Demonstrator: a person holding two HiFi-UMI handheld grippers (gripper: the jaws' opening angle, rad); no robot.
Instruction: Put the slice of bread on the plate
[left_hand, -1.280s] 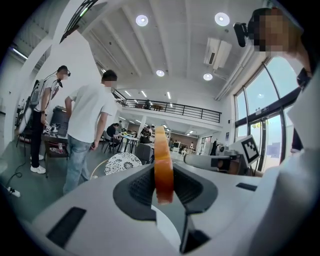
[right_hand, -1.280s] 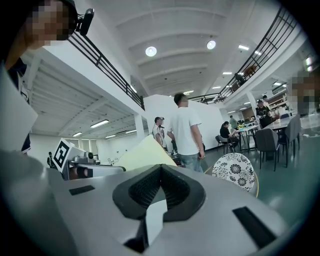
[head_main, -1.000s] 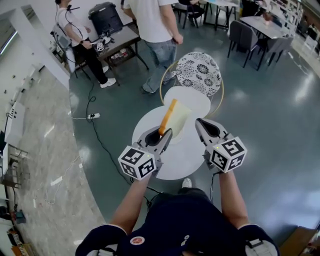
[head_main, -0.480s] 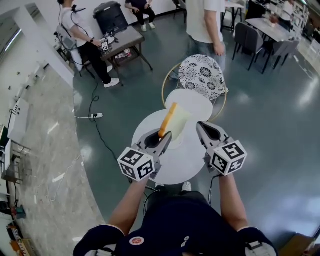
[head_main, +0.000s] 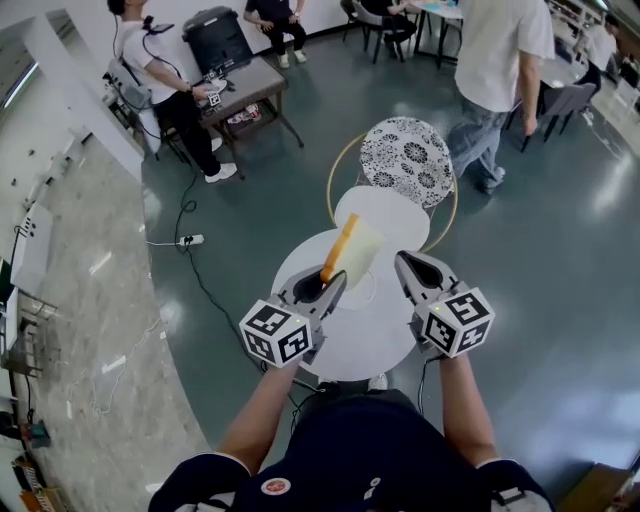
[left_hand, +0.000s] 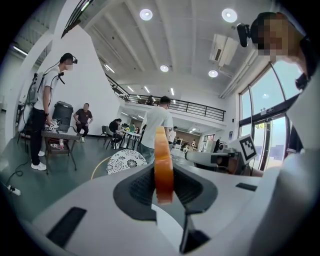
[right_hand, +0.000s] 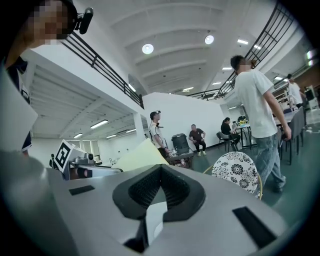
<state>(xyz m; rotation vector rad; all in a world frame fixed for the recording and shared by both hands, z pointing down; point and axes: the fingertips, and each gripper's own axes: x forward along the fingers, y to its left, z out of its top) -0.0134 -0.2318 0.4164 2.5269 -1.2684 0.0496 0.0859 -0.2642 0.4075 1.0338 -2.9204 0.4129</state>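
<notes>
Orange crust is what shows first: the slice of bread (head_main: 350, 255) stands on its thin edge in your left gripper (head_main: 328, 282). From that gripper's own view, the jaws are partly closed and both pads press the bread (left_hand: 163, 165) at its near end. Most of the slice sticks out past the tips, pointing away from you and a little up.

Your right gripper (head_main: 408, 262) has its jaws together and holds nothing. From there, the pale flat side of the bread (right_hand: 142, 155) is just off to its left. The two grippers are side by side and do not touch.

The bread hangs over the far half of the white round table (head_main: 370, 335). A faint round rim (head_main: 368, 292) shows on the table just under the slice. I think that is the plate, but it is white on white, so I cannot be sure.

If so, the plate is right below the bread and close to your left gripper, so that hand should do the job. I think you need to go down and tip the slice onto its flat side.

You have room on the table near you. Watch the far edge, where a smaller white round top (head_main: 385, 215) and a flowery chair (head_main: 405, 155) stand close.
</notes>
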